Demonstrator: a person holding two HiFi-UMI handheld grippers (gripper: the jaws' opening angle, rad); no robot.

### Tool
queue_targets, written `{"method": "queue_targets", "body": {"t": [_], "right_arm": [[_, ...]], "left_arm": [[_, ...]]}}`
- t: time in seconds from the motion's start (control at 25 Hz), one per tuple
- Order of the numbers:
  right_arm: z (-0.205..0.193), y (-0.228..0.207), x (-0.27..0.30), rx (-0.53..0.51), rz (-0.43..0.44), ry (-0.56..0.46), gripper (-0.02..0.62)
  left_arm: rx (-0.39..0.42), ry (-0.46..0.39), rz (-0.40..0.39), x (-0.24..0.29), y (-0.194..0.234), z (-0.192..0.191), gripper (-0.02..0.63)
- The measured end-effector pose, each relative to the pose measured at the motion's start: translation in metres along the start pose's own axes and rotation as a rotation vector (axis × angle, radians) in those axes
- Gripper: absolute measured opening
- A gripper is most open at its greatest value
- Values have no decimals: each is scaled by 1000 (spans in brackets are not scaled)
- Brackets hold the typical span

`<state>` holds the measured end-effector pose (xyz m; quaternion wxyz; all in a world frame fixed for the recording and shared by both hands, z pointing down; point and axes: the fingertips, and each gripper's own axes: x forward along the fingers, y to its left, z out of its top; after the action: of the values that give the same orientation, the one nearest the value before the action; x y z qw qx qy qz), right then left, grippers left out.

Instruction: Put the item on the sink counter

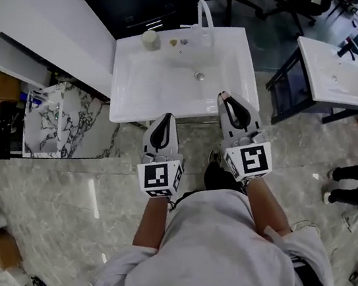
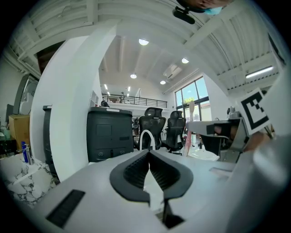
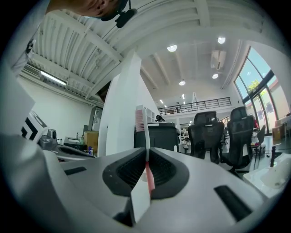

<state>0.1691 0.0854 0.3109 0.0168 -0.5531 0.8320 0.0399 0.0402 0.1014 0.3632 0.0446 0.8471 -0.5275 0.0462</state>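
One bristled toothbrush (image 3: pixel 142 119) — pinched, right hand-held gripper (image 3: pixel 146 157)

pink and white toothbrush (image 3: pixel 147 136), upright, bristle head on top, handle clamped between jaws, near white sink counter (image 1: pixel 123 91)

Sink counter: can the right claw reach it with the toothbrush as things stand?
Probably yes. The right claw, shut on the toothbrush, hangs at the sink counter front edge, and nothing stands between them.

R gripper (image 3: pixel 146 155) clamps toothbrush (image 3: pixel 145 127) upright, bristles facing left.
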Motion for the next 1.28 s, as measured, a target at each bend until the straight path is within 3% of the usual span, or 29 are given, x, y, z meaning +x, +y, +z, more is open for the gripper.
{"method": "queue_targets", "body": {"t": [0.6, 1.0, 1.28], "right_arm": [[-25, -42, 100, 86, 166, 19, 21], [-48, -1, 150, 104, 249, 61, 21], [-51, 31, 186, 72, 207, 86, 21]], "left_arm": [[3, 86, 158, 78, 34, -3, 11], [-31, 129, 219, 80, 86, -22, 11], [-46, 111, 163, 87, 137, -23, 11]]}}
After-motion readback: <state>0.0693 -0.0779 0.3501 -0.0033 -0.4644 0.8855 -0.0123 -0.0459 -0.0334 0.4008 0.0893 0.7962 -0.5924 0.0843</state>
